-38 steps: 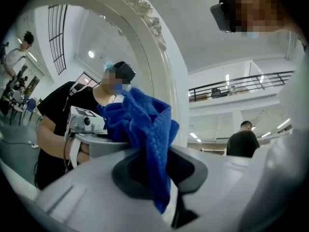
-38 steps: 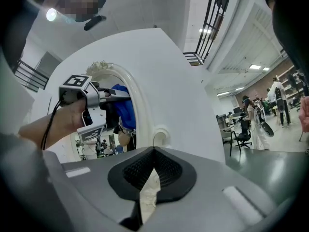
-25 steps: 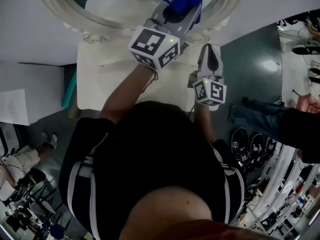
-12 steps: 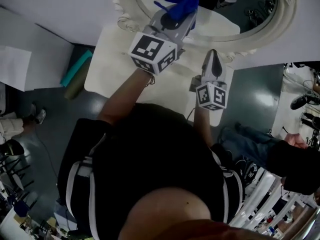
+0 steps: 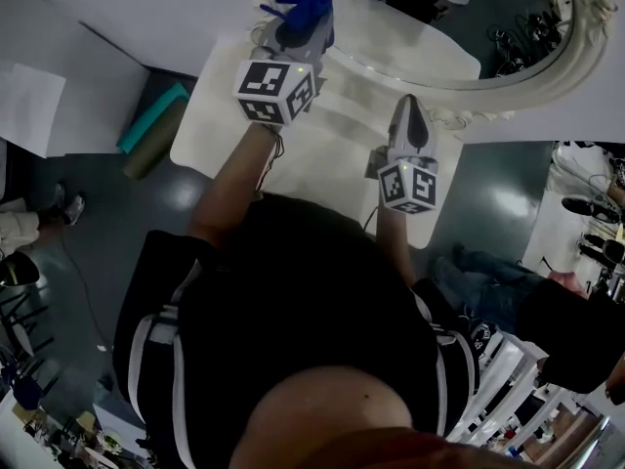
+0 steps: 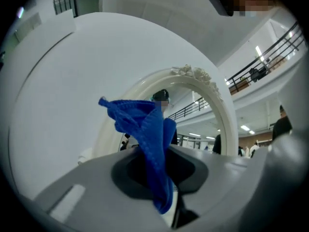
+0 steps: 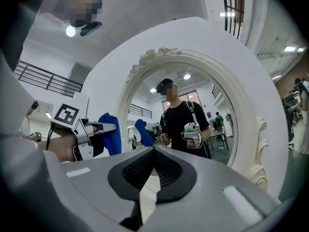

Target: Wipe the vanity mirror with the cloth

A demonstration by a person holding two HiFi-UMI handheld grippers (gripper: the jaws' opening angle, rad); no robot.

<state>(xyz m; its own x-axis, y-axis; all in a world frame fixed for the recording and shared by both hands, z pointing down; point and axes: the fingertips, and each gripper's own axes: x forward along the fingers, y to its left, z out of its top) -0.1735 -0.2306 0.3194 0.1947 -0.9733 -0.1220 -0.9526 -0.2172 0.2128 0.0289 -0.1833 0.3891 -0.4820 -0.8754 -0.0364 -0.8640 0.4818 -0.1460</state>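
The blue cloth (image 5: 301, 1) is bunched in my left gripper (image 5: 296, 35), which is shut on it at the lower left edge of the oval vanity mirror (image 5: 439, 18). The mirror's cream ornate frame (image 5: 547, 76) stands on a white table (image 5: 322, 154). In the left gripper view the cloth (image 6: 145, 129) sticks up from the left gripper (image 6: 159, 178), just before the frame (image 6: 193, 76). My right gripper (image 5: 410, 110) hangs over the table, shut and empty, short of the mirror. The right gripper (image 7: 154, 151) faces the mirror glass (image 7: 193, 115), with the cloth (image 7: 110, 132) to its left.
A teal roll (image 5: 156, 125) lies on the dark floor left of the table. A white sheet (image 5: 29, 106) lies further left. Another person's legs (image 5: 479, 272) and white racks (image 5: 508, 379) are at the right. The white wall (image 5: 117, 8) runs behind the mirror.
The left gripper with the cloth has moved left along the mirror's lower edge. The right gripper has stayed over the table. The head view has swung round.
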